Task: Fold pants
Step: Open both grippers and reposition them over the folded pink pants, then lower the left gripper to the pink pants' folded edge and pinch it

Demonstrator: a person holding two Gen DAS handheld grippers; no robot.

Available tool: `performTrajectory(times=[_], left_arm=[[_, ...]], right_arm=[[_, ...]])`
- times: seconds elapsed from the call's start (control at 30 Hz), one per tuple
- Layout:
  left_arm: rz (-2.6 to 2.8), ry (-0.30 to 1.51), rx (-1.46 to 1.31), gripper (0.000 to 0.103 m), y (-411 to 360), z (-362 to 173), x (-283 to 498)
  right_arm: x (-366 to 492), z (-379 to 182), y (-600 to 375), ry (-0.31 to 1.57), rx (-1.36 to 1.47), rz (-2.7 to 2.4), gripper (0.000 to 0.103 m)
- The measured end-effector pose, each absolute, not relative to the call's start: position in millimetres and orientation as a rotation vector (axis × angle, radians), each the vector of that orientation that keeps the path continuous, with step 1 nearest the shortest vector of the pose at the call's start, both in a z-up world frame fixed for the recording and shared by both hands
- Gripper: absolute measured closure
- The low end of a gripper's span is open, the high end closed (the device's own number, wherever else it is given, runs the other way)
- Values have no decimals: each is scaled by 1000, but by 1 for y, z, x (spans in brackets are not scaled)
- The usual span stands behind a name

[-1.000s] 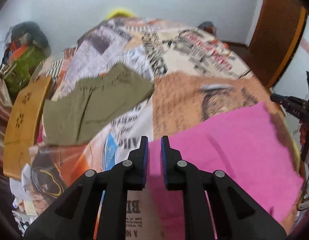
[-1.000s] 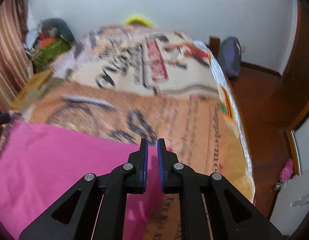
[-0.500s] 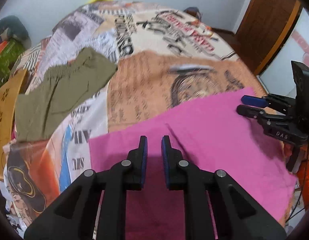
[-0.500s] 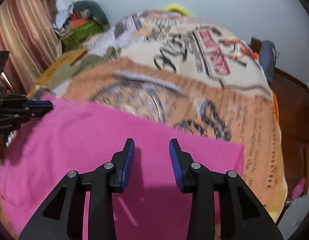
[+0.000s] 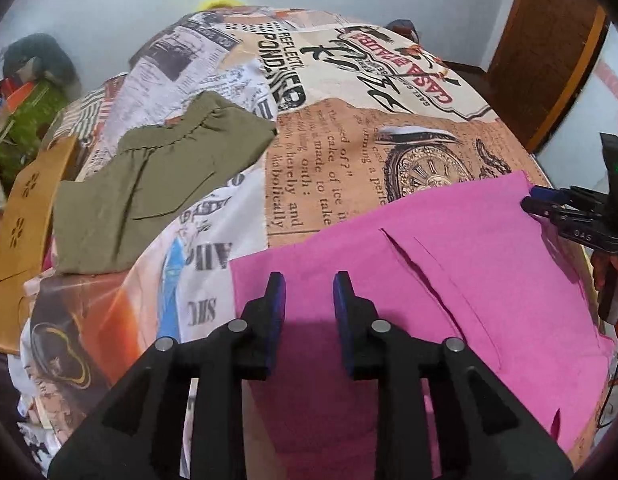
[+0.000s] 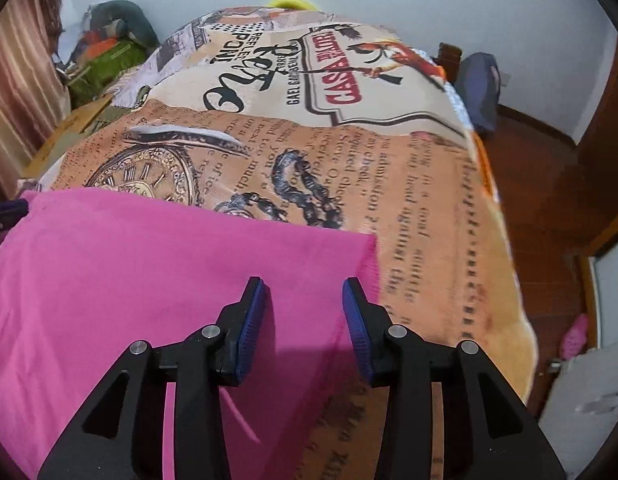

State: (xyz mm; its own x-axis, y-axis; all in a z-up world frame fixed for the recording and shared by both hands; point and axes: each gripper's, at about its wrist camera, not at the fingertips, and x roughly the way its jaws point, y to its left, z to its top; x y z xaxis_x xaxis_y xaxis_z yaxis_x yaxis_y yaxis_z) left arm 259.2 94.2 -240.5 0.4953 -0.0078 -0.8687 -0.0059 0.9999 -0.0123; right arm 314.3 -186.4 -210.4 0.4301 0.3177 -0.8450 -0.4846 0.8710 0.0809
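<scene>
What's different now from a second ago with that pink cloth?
Both tools let go: the left tool and the right tool were pinched shut on the pink pants, and their jaws are now opening above the cloth, which lies spread on the bed. The olive shorts stayed put.

Bed [image 5: 389,92] with newsprint-patterned cover, pink pants [image 5: 449,260], olive shorts [image 5: 149,184]

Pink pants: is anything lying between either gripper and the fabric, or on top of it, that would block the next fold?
Nothing visible does. The pink pants lie flat and bare on the printed bedspread. Both the left gripper and right gripper are directly over them, jaws opening, empty. The olive shorts lie apart, far-left.
</scene>
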Motion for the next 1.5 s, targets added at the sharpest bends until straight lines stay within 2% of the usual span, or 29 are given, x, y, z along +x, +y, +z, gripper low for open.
performTrajectory(times=[0.3,0.4,0.47,0.67,0.77,1.07,1.37,1.5], left_arm=[[6,961,-7,78,93,-192,223],[5,917,-15,77,91,-173,204],[-5,888,-20,77,88,-161,191],[-36,841,-13,69,78,-145,148],[-46,853,-28,65,77,-149,127],[-66,945,-144,64,82,-183,92],[-141,1055,-247,64,68,-219,81],[-143,1055,-313,55,70,-225,78]], right_arm=[[277,-141,-192,875,-160,529,66],[256,-118,-187,809,-185,543,59],[241,-108,-182,780,-181,558,59],[195,-102,-174,763,-174,583,59],[177,-103,-169,765,-152,604,59],[144,-104,-152,754,-130,651,59],[133,-131,-136,807,-145,676,59],[133,-142,-135,830,-128,675,59]])
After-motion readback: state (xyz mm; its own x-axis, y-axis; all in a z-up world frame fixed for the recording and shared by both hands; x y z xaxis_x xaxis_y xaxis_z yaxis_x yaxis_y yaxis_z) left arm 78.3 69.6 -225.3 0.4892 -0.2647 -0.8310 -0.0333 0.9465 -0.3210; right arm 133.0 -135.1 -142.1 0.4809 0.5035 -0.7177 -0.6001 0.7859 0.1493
